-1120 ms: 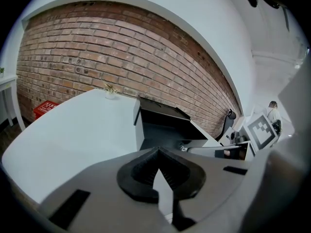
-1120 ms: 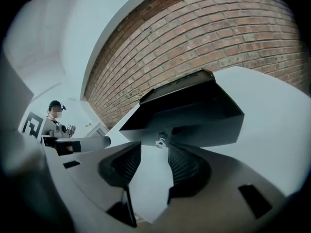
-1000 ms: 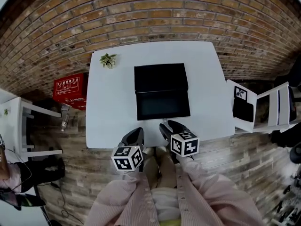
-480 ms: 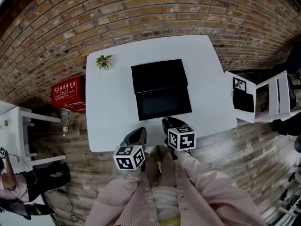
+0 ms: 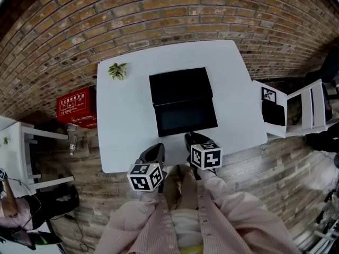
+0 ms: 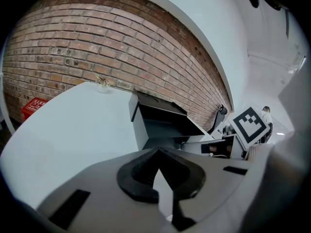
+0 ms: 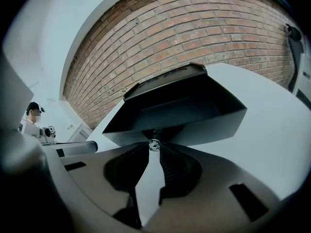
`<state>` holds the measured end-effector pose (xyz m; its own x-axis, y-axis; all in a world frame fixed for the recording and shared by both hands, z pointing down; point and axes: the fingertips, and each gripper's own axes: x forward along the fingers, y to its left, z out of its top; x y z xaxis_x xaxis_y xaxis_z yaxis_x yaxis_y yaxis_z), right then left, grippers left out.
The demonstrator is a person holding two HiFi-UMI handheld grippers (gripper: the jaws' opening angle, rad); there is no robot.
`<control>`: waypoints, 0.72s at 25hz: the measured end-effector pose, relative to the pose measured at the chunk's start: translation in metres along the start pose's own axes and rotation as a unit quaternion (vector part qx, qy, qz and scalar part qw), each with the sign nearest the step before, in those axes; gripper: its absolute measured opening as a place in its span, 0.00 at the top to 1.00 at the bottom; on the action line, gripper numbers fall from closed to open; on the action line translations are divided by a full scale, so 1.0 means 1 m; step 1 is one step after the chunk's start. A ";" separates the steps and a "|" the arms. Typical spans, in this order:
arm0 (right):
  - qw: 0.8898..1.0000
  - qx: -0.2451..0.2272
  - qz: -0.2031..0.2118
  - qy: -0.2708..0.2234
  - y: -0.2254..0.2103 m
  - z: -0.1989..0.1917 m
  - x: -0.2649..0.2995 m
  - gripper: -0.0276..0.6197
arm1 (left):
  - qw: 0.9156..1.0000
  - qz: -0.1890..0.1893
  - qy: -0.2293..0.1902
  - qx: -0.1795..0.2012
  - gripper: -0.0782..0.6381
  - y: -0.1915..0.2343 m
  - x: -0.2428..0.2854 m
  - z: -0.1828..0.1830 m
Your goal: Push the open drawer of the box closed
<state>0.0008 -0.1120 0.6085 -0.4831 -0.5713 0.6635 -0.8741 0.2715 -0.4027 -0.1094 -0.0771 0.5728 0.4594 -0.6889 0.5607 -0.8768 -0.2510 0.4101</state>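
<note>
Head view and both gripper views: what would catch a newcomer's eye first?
The black box stands in the middle of the white table, its drawer pulled out toward the person. The right gripper is at the drawer's front; its jaws have just been closing on the small silver knob there. A tiny plant marks the far left corner.

Indoor studio-lab: brick wall [image 5: 169, 15], white table [image 5: 122, 120], plank floor [image 5: 265, 168]
</note>
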 end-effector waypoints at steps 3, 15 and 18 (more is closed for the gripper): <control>1.000 0.000 -0.001 -0.001 0.000 0.001 -0.001 0.84 | 1.000 -0.005 0.001 0.001 0.90 -0.001 0.001 0.001; 1.000 0.001 -0.006 -0.011 0.000 0.009 -0.006 0.85 | 1.000 -0.007 -0.003 -0.001 0.90 0.003 0.000 0.007; 1.000 -0.001 -0.006 -0.013 -0.002 0.012 -0.005 0.85 | 1.000 -0.006 -0.005 -0.003 0.90 0.003 0.000 0.008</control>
<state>0.0053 -0.1191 0.5980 -0.4710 -0.5942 0.6520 -0.8800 0.2652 -0.3940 -0.1135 -0.0830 0.5684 0.4685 -0.6921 0.5491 -0.8704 -0.2549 0.4213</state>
